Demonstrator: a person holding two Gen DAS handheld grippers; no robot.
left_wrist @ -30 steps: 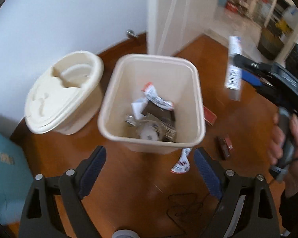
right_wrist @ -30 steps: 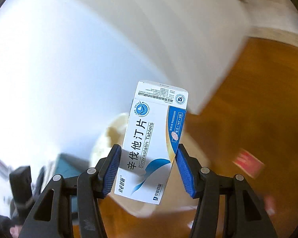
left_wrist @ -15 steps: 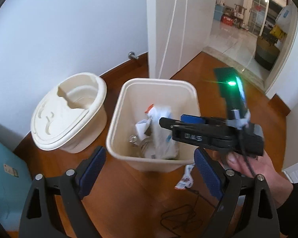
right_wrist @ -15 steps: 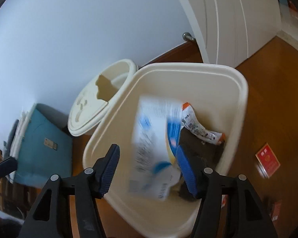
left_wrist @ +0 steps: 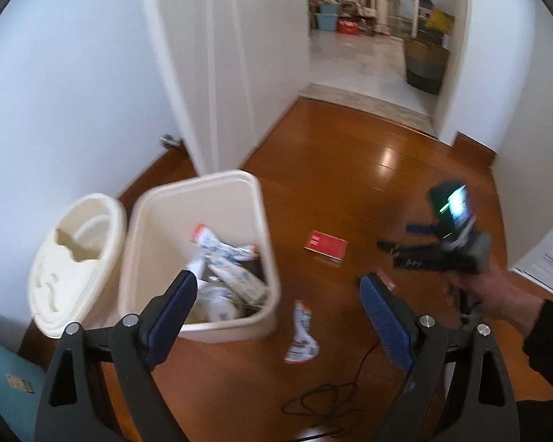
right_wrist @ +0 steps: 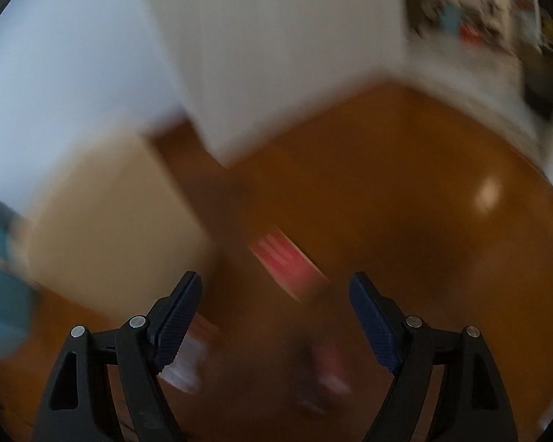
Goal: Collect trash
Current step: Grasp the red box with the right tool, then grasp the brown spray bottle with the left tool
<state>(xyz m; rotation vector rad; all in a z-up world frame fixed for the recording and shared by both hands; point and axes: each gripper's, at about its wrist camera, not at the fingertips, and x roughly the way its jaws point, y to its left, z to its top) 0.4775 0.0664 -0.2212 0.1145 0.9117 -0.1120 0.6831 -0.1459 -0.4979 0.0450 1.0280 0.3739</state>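
Observation:
A cream bin (left_wrist: pixel 261 228) stands on the wood floor, holding several wrappers and the medicine box (left_wrist: pixel 232 276). My left gripper (left_wrist: pixel 276 309) is open and empty above the bin's near right corner. A white and red wrapper (left_wrist: pixel 301 335) lies on the floor by the bin. A red packet (left_wrist: pixel 325 245) lies farther right and shows blurred in the right wrist view (right_wrist: pixel 287 261). My right gripper (right_wrist: pixel 274 316) is open and empty; it also shows in the left wrist view (left_wrist: pixel 405 237), over the floor right of the red packet.
The bin's cream lid (left_wrist: pixel 73 261) leans against the wall to the left. A small dark-red item (left_wrist: pixel 387 280) lies behind my left gripper's right finger. A thin cable (left_wrist: pixel 324 401) coils on the floor. An open doorway (left_wrist: pixel 372 55) lies ahead. The right wrist view is heavily blurred.
My right gripper let the medicine box drop into the bin, then swung right and away over the floor. My left gripper rose and tilted toward the doorway.

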